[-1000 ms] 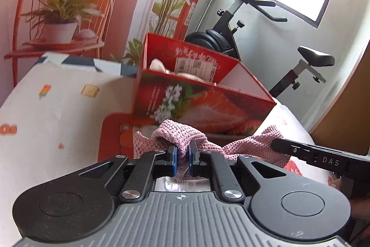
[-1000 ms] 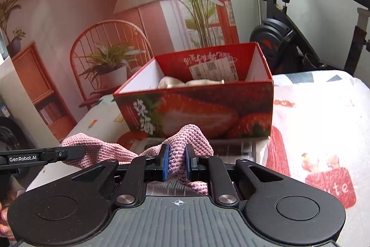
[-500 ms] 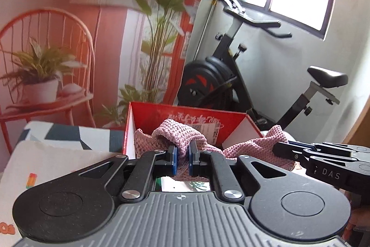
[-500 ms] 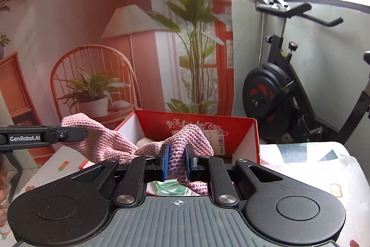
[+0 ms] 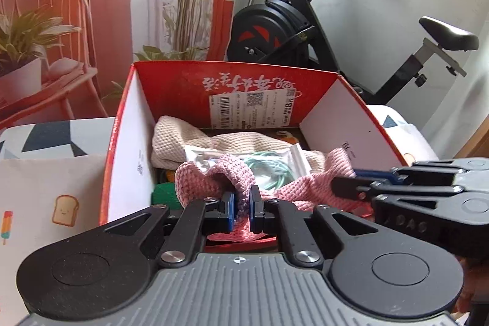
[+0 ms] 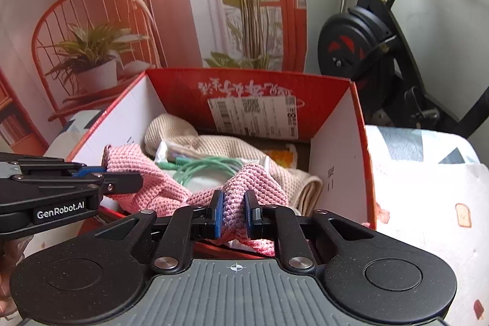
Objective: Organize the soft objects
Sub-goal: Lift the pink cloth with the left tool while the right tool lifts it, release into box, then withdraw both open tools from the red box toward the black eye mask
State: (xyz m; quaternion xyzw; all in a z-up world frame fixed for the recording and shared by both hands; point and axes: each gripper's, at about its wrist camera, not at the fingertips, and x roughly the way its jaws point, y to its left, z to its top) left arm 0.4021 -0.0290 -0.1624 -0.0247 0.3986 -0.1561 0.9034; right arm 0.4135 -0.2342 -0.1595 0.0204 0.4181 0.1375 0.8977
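A pink knitted cloth [image 5: 308,185] hangs stretched between both grippers over the open red cardboard box [image 5: 214,87]. My left gripper [image 5: 241,208] is shut on one bunched end of it. My right gripper [image 6: 234,211] is shut on the other end, pink knitted cloth [image 6: 256,182] bulging above its pads. Each gripper shows at the edge of the other's view, the right gripper [image 5: 345,184] at right and the left gripper [image 6: 122,177] at left. Inside the box lie a beige knitted cloth [image 5: 171,139], a clear packet [image 5: 275,161] with a green cable and something green [image 5: 163,194].
The red cardboard box [image 6: 360,142] stands on a white printed tablecloth [image 6: 428,197]. Behind it are an exercise bike [image 5: 275,32] and a backdrop picturing a chair, plants and a lamp. The box walls rise on all sides of the cloth.
Both grippers carried the pink cloth forward from in front of the box to above its open top. The box's inside is now in view. Both stayed shut.
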